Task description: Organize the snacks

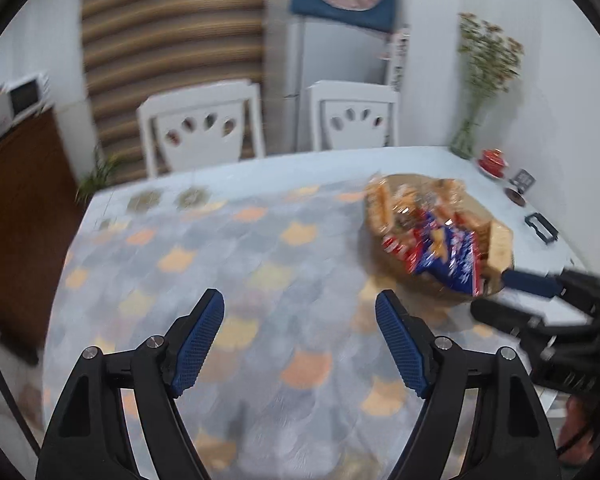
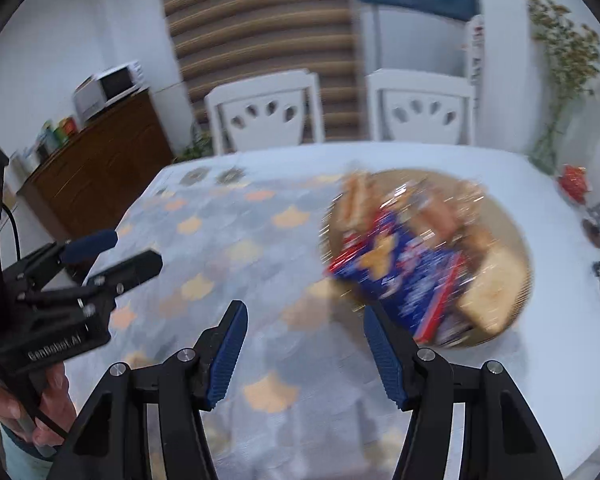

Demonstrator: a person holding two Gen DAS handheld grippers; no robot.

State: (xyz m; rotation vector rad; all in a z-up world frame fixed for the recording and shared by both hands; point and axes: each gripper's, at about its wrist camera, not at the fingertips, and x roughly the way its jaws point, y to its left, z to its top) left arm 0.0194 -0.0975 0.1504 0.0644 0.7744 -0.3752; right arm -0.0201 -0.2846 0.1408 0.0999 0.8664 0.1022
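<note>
Though both views are smeared, the snack packets (image 2: 404,268) read as light, crinkly foil bags heaped in a round woven basket (image 1: 500,240) toward the table's far right corner; they would likely be slippery and crushable, so a pinch on a flat sealed edge of the blue packet (image 1: 448,256) looks safer than squeezing its middle. The right gripper (image 2: 304,348) hangs just short of the basket with jaws moderately apart and nothing between them; the left gripper (image 1: 300,344) stands wider over the patterned tablecloth (image 1: 220,264), also empty. Only the right wrist view shows the person's hand (image 2: 40,404) on the left handle; only the left view shows the right gripper's fingers reaching the basket's near side
</note>
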